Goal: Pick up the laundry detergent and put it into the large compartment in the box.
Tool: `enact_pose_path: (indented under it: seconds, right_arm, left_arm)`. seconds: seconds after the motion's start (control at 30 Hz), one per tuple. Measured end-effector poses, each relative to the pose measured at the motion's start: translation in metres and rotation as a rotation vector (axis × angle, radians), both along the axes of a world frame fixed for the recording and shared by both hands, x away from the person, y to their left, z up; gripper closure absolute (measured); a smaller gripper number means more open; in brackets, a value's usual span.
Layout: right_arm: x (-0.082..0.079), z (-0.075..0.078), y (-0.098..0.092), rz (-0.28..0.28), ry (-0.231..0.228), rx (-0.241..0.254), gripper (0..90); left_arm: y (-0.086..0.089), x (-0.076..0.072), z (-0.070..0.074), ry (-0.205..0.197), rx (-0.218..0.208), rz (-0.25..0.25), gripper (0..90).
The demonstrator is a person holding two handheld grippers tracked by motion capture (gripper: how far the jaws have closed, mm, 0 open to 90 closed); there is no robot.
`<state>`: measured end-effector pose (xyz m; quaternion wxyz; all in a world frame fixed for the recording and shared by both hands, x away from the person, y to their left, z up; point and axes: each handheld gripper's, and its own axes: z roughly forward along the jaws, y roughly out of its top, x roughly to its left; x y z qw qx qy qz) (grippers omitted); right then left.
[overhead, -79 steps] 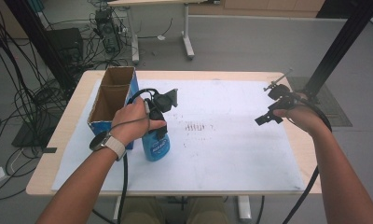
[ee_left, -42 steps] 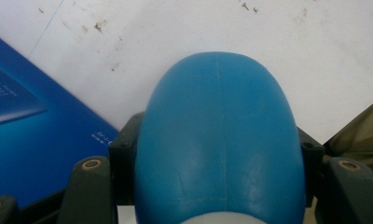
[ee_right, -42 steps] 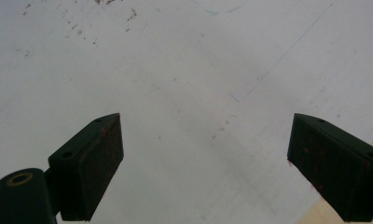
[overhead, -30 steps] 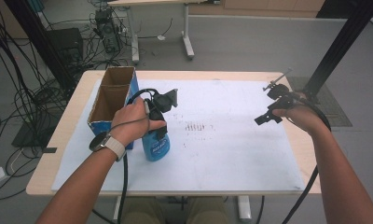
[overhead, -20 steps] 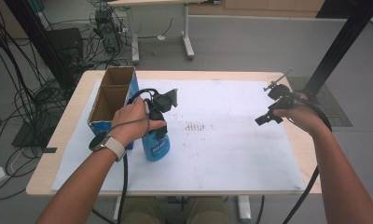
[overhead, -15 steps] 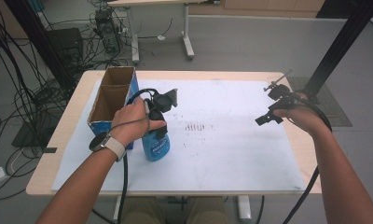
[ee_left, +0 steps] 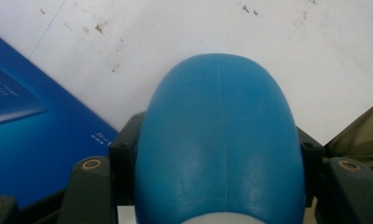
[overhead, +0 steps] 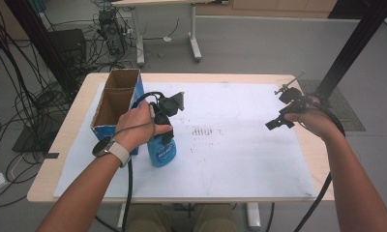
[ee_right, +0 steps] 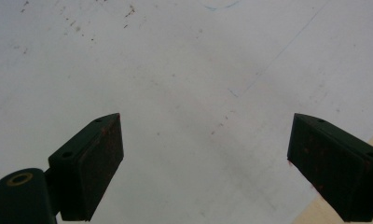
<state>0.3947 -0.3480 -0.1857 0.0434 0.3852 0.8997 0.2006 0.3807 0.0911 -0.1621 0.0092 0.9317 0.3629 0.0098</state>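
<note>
Clamping blue bottle (ee_left: 219, 140), left gripper (overhead: 163, 126); right gripper (ee_right: 205, 168) wide, empty; 2-compartment box (overhead: 115, 104) empty.

In the high view the left forearm rises from the bottom left of the frame, a watch on its wrist, and the left hand (overhead: 142, 126) wraps the left gripper (ee_left: 219, 154) at centre left, jaws clamped on something blue. The right arm comes up the right edge, its hand (overhead: 311, 119) raised at upper right. The right gripper (ee_right: 205, 168) seems to tip downward, jaws wide apart with nothing between.
</note>
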Motion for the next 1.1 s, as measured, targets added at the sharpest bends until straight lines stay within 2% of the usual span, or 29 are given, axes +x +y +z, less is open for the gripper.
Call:
enact_pose_path:
  seconds: [0.43,0.73,1.1]
  right_arm:
    - [0.001,0.001,0.000,0.002,-0.004,-0.006,10.6]
    - [-0.002,0.000,-0.003,-0.004,0.000,-0.007,10.6]
    - [-0.006,0.004,-0.004,-0.005,-0.010,-0.002,10.6]
  left_arm:
    - [0.004,-0.001,0.001,-0.009,-0.017,0.005,38.3]
    - [0.002,-0.005,0.003,-0.020,-0.011,0.014,38.3]
    - [-0.001,-0.012,0.023,-0.022,-0.012,0.053,38.2]
